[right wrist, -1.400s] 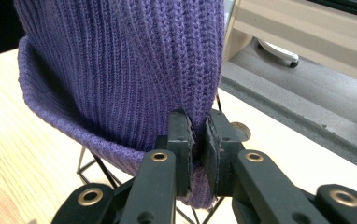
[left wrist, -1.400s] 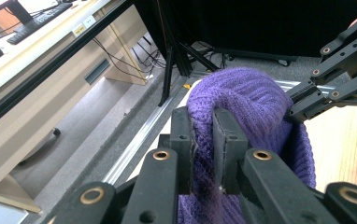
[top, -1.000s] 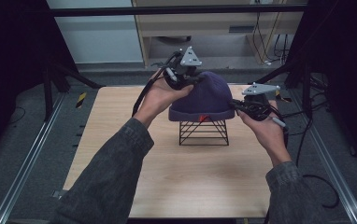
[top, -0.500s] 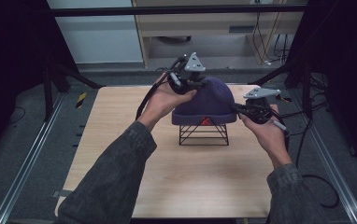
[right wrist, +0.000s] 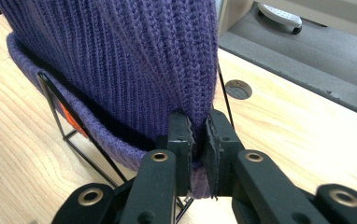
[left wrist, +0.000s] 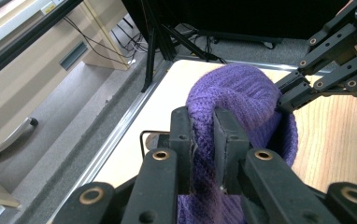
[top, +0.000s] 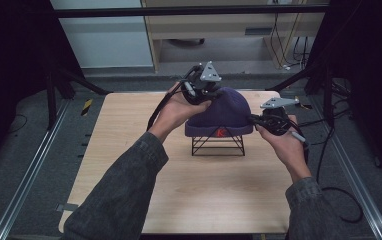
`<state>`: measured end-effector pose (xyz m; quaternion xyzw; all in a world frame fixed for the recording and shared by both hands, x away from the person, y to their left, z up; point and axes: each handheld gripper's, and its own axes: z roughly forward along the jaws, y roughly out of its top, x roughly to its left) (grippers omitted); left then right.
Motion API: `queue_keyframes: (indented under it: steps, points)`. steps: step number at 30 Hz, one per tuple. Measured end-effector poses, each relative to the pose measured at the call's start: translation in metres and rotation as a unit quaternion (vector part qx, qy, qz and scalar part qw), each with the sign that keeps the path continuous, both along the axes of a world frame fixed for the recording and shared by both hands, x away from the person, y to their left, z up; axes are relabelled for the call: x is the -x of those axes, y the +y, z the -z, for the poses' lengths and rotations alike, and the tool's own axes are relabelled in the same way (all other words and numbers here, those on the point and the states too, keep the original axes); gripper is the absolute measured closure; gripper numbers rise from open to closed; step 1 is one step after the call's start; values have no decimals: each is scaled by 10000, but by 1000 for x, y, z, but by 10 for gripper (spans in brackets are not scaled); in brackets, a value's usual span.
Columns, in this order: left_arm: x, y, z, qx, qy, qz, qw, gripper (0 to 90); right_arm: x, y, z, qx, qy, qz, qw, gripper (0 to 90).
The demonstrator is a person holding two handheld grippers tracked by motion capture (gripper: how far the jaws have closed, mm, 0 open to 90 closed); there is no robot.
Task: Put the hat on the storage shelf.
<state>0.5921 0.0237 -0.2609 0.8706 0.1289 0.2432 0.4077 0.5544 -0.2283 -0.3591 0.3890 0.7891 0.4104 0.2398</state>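
Your left hand (top: 179, 107) comes in over the table (top: 129, 150) and carries the left gripper (top: 202, 92) to the far left side of the hat (top: 224, 112), up near the crown. In the left gripper view its jaws are pressed onto a raised fold of the purple knit, the wool bunched between the two black pads (left wrist: 181, 140). Your sleeve (top: 124, 195) runs back toward the near edge of the table.

The hat sits in the middle of the table, pulled over a black wire stand (top: 218, 145) whose legs show below the brim. An orange mark (top: 220, 132) faces you on the folded cuff. In the right gripper view the ribbed knit hangs down over the wire (right wrist: 69, 126) of the stand, and the cuff curls out around it.

At the right of the hat, your right hand (top: 286, 147) holds the right gripper (top: 259, 121) low, level with the brim. Its jaws are closed on the lower edge of the knit at the cuff, with a thin pinch of fabric held between the pads (right wrist: 181, 140). In the left gripper view that same gripper (left wrist: 303, 88) reaches in from the upper right and meets the hat's far side.

Both grippers grip the hat at once, the left one high on the crown side, the right one low at the rim, on opposite sides of the stand. The grey plate (top: 279, 102) on the right gripper lies flat above your hand, and its cable (top: 324, 150) trails off the right edge of the table.
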Motion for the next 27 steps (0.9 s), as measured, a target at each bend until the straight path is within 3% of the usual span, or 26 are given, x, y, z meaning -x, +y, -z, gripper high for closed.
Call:
queue_keyframes:
  steps: [14, 27]
  points:
    - [-1, -4, 15, -154, 148, 46, 9998, 793, 0, 0, 18, 49, 179, -22, 9998, 817]
    - [1, -4, 24, -163, 221, 60, 9996, 793, 1, -1, 27, 29, 263, -7, 9996, 816]
